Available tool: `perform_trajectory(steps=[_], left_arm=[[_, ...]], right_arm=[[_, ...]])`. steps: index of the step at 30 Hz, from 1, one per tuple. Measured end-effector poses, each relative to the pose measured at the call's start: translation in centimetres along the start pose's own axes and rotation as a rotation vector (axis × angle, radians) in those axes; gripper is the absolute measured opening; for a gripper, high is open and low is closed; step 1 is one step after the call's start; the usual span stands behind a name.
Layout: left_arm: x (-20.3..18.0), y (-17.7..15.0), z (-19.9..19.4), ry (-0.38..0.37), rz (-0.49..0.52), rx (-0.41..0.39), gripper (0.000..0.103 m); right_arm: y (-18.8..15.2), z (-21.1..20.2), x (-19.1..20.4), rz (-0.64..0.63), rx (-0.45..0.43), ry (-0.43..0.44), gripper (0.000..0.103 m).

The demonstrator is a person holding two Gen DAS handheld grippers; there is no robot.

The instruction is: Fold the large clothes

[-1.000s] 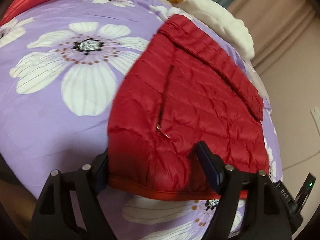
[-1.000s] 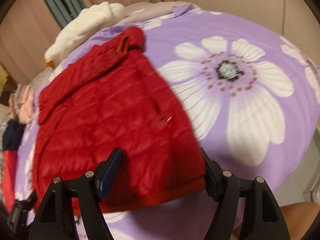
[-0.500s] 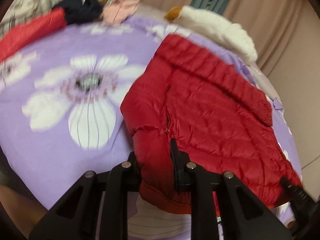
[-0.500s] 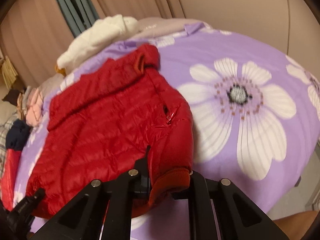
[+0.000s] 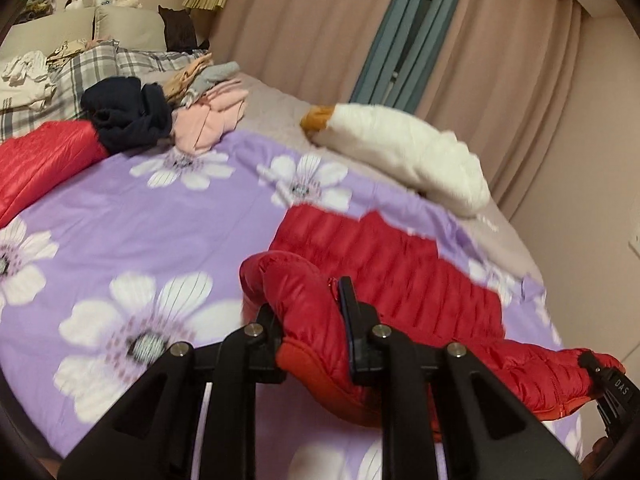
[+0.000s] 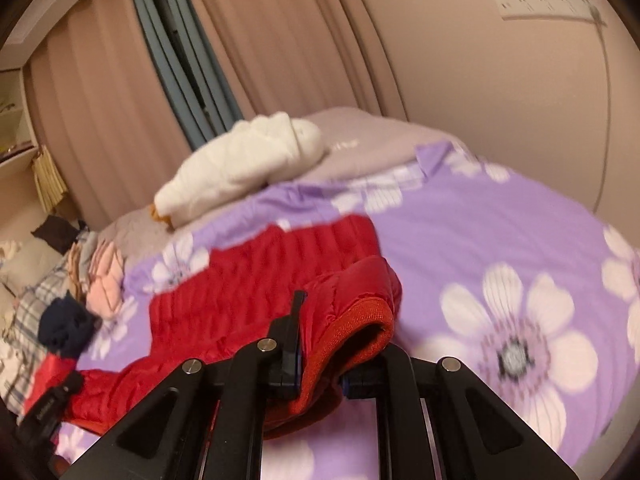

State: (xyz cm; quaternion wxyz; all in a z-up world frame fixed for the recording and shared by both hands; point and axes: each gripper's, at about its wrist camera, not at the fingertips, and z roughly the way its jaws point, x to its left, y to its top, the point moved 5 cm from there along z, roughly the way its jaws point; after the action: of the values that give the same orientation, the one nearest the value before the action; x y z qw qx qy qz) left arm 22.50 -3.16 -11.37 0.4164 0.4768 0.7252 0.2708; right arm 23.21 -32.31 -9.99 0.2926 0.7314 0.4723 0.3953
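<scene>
A red quilted puffer jacket (image 5: 404,276) lies on a purple bedspread with white flowers (image 5: 120,220). My left gripper (image 5: 310,320) is shut on the jacket's bottom hem at its left corner and holds it raised off the bed. My right gripper (image 6: 320,344) is shut on the hem at the right corner, seen in the right wrist view as a lifted red fold (image 6: 352,300). The hem hangs between the two grippers. The far part of the jacket (image 6: 280,264) still rests on the bedspread.
A white fleece garment (image 5: 404,152) lies beyond the jacket near the curtains. A pile of dark, pink and grey clothes (image 5: 160,108) and another red garment (image 5: 40,160) lie at the far left, with plaid pillows behind. A wall is close on the right.
Both grippers closed on the jacket's bottom hem and lifted it off the bed, tilting the views up toward the curtains. The jacket's lower part now folds upward.
</scene>
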Motion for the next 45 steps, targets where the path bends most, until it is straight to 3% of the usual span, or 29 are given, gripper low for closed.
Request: perform_trajectory(steps=[3, 10, 13, 14, 15, 17, 18, 19, 23, 27, 28, 30, 32, 33, 36, 40, 45], left_arm=[[-1.4, 3.0, 2.4, 0.022, 0.021, -0.036, 0.019], [-2.8, 8.2, 11.9, 0.066, 0.002, -0.019, 0.021], [-2.8, 9.4, 16.3, 0.123, 0.006, 0.027, 0.035], [-2.7, 9.6, 17.3, 0.13, -0.004, 0.047, 0.041], [-2.5, 9.9, 18.4, 0.118, -0.033, 0.067, 0.052], [-2.0, 10.5, 19.4, 0.078, -0.097, 0.055, 0.065], [-1.8, 10.7, 19.5, 0.074, -0.114, 0.034, 0.071], [-1.6, 11.1, 19.6, 0.096, -0.121, -0.007, 0.078], [-1.9, 11.5, 20.4, 0.126, -0.061, -0.103, 0.083], [-1.9, 9.7, 24.0, 0.166, -0.019, -0.042, 0.079], [-1.8, 8.7, 25.4, 0.183, -0.015, -0.018, 0.072], [-1.8, 6.9, 27.7, 0.213, 0.015, 0.028, 0.065], [-1.0, 4.2, 30.7, 0.3, 0.058, 0.121, 0.065], [-0.5, 3.2, 31.5, 0.303, 0.052, 0.126, 0.067], [-0.3, 2.6, 32.1, 0.299, 0.034, 0.081, 0.068], [-0.3, 2.3, 33.7, 0.31, 0.044, 0.11, 0.072], [-0.4, 2.0, 34.1, 0.302, 0.036, 0.118, 0.072]], right_arm=[[3.0, 2.2, 1.7, -0.006, -0.068, 0.008, 0.014], [8.5, 10.7, 4.9, -0.086, -0.071, -0.037, 0.014], [9.5, 14.5, 5.7, -0.111, -0.052, -0.069, 0.016], [9.7, 15.6, 5.9, -0.116, -0.032, -0.067, 0.028], [9.8, 16.5, 6.0, -0.118, -0.011, -0.072, 0.052], [10.1, 18.0, 6.0, -0.094, -0.015, -0.064, 0.086], [10.1, 18.1, 5.9, -0.079, -0.05, -0.055, 0.094], [10.1, 18.1, 5.9, -0.07, -0.087, -0.064, 0.095], [9.7, 19.5, 6.3, -0.094, -0.091, -0.089, 0.095], [9.1, 22.2, 6.1, -0.075, -0.067, -0.12, 0.094], [8.8, 23.2, 6.0, -0.068, -0.052, -0.117, 0.085], [7.9, 25.3, 5.7, -0.087, -0.002, -0.139, 0.051], [6.3, 28.1, 5.1, -0.143, 0.062, -0.216, 0.032], [5.0, 29.5, 4.4, -0.157, 0.095, -0.238, 0.03], [3.4, 31.0, 3.3, -0.125, 0.087, -0.211, 0.03], [2.8, 32.2, 4.4, -0.208, 0.086, -0.299, 0.03], [2.7, 32.4, 4.1, -0.185, 0.097, -0.28, 0.03]])
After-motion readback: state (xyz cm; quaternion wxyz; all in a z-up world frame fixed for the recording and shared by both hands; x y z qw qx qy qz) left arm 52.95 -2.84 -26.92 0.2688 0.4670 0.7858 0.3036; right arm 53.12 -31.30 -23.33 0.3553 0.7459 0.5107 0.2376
